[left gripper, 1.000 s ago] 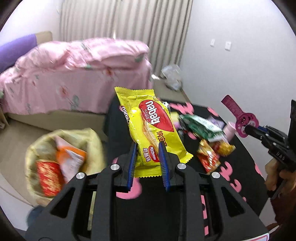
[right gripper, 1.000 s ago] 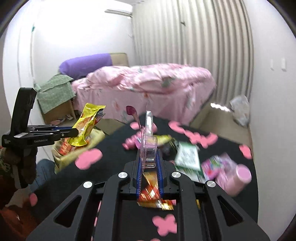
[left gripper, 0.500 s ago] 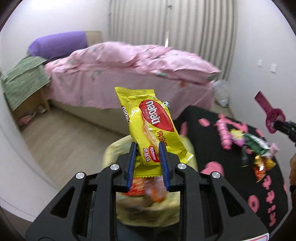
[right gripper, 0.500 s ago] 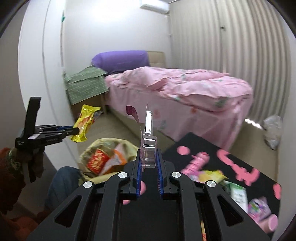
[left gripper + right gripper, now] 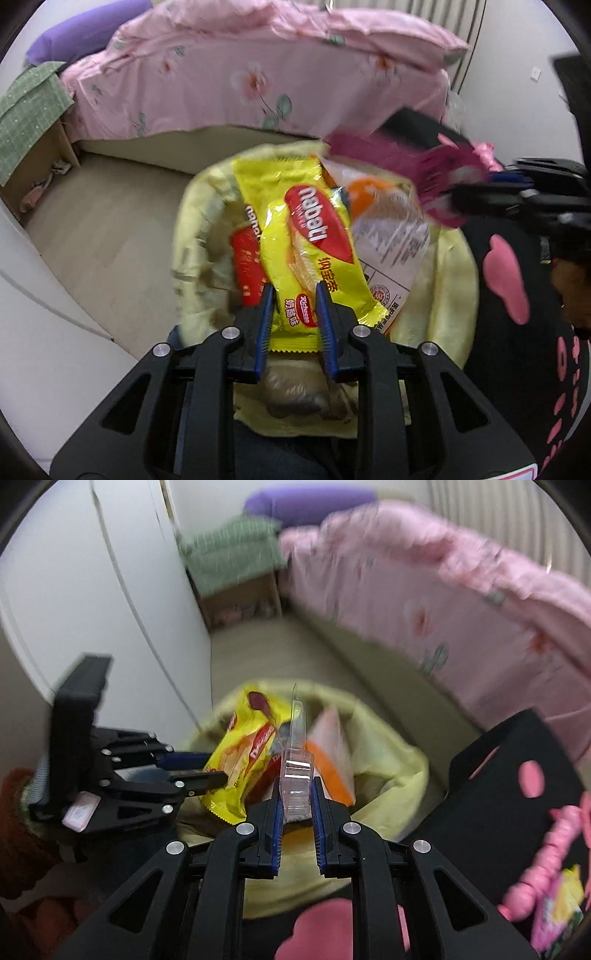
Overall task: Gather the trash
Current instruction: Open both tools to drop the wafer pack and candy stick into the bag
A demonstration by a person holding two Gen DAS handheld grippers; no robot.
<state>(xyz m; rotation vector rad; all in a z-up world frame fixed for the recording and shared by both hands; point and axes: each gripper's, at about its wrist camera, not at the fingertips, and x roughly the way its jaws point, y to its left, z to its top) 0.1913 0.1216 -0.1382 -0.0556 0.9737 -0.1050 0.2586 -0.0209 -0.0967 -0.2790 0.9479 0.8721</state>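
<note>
The left gripper [image 5: 294, 321] pinches the bottom end of a yellow Nabati wafer packet [image 5: 308, 236] between its blue pads. The packet's long axis runs straight away from the gripper, crimped top edge farthest out, printed face toward the camera. It hangs directly over the open mouth of a pale yellow trash bag [image 5: 454, 280], which stands on the floor beside the near edge of a black table with pink shapes [image 5: 517, 332]. Inside the bag lie a red wrapper [image 5: 245, 258] and a white and orange wrapper [image 5: 388, 221].

The right gripper [image 5: 297, 812] is clamped on a clear plastic package [image 5: 295, 771] with a dark pink piece at its far tip. The package stands lengthwise out from the fingers, pointing up and forward over the same bag [image 5: 388, 775]. In the right wrist view the left gripper [image 5: 207, 771] comes in from the left with the yellow packet [image 5: 240, 764] above the bag's left rim. In the left wrist view the right gripper [image 5: 491, 192] enters from the right, its magenta-tipped load blurred over the bag's far rim.

A second ago both grippers were over the table with the bag off to the left; both have since swung across, so the bag now fills the middle of each view, with the same grips kept. A pink bed [image 5: 258, 74] lies beyond.
</note>
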